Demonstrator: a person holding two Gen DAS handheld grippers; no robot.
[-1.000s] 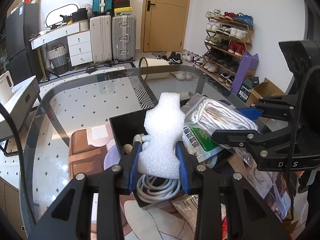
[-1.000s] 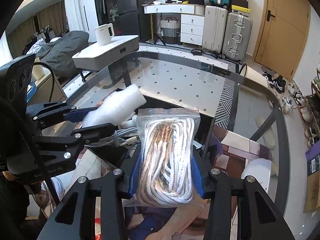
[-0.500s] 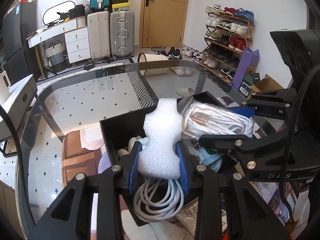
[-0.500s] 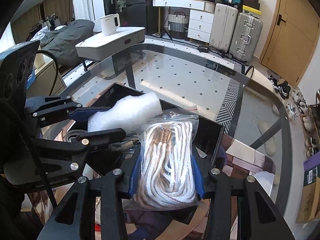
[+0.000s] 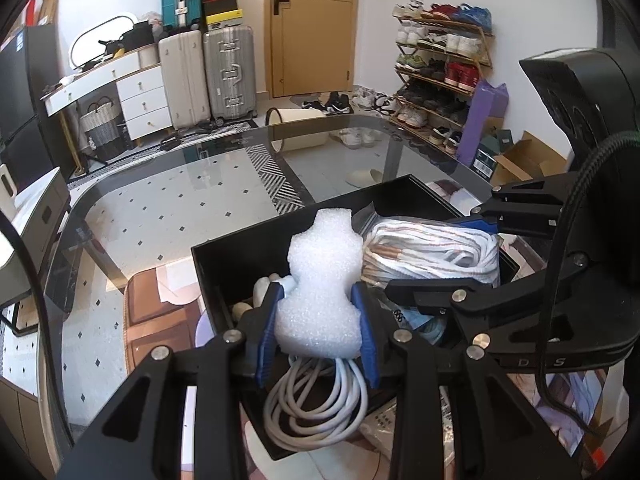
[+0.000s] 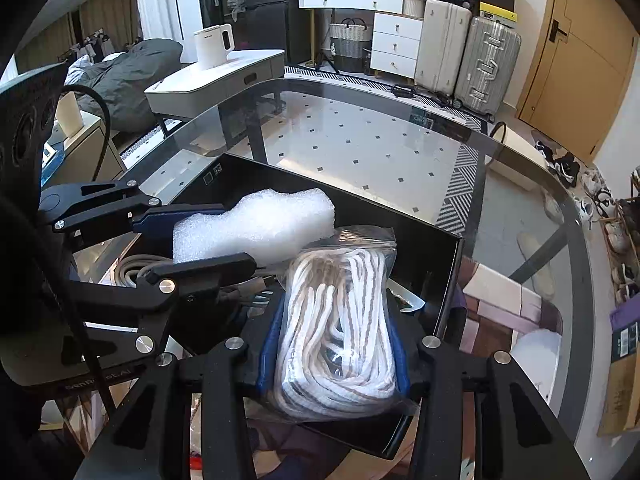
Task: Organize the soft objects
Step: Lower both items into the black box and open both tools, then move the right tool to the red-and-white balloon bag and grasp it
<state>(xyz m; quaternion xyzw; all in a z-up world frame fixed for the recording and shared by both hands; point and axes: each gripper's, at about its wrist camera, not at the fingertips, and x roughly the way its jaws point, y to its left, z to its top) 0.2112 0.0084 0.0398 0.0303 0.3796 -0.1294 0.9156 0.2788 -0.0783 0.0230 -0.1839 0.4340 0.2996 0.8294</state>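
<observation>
Left gripper point(image 5: 318, 330): clamped on white foam piece point(image 5: 320, 284), now lower over black box point(image 5: 208, 260) than a second ago. Right gripper point(image 6: 334, 344): clamped on bagged white rope point(image 6: 340, 332), likewise brought over the box. Box contents: coiled grey cable point(image 5: 316, 408), printed packets partly hidden.

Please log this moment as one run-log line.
left gripper: shut on foam | right gripper: shut on rope bag | both over black box | cable inside
</observation>
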